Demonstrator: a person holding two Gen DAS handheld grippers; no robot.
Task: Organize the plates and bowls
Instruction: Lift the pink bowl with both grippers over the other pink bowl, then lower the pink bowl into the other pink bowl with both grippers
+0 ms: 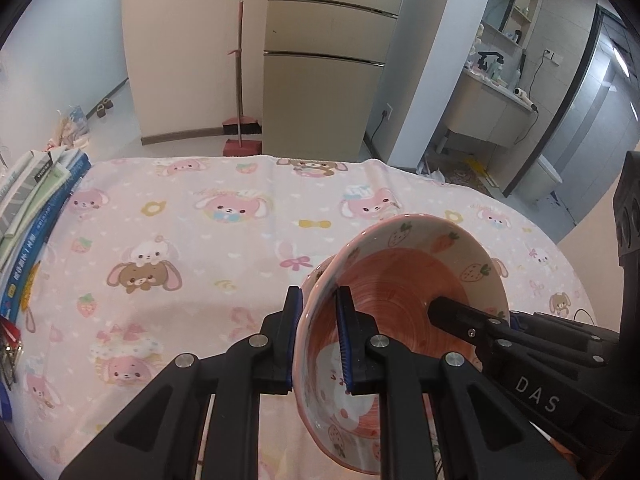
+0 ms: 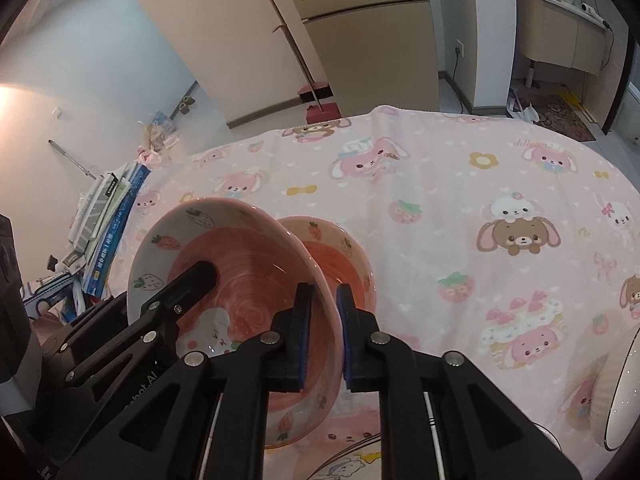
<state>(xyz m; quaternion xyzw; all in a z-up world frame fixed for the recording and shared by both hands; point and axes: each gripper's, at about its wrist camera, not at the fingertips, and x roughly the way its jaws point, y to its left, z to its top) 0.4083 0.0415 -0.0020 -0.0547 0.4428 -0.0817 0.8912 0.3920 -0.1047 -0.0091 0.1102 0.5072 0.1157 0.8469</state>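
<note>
Left wrist view: a pink glazed ceramic bowl w/ strawberry and carrot print [image 1: 404, 304] is held tilted above a pink bunny-print cloth [image 1: 180, 240] covering the table. Its near rim is pinched between the pads of the left gripper [image 1: 318, 336], one finger outside the wall, one inside. The right gripper [image 1: 472, 324] is seen reaching in over the opposite rim. A second, similar pink bowl [image 1: 320, 274] is partly hidden behind it.

Right wrist view: the right gripper [image 2: 324, 336] is clamped on the same bowl's [image 2: 224, 264] rim, opp. the left gripper [image 2: 192, 284]. The second bowl [image 2: 340, 256] sits on the cloth [image 2: 440, 216] just beyond. A white plate [image 2: 622, 392] is cut off at right edge.

Risk, as judged: thin glazed rim, two narrow pinches, steep tilt. If either grip is eased unevenly, the bowl may slip or swing and be chipped against the bowl below.
</note>
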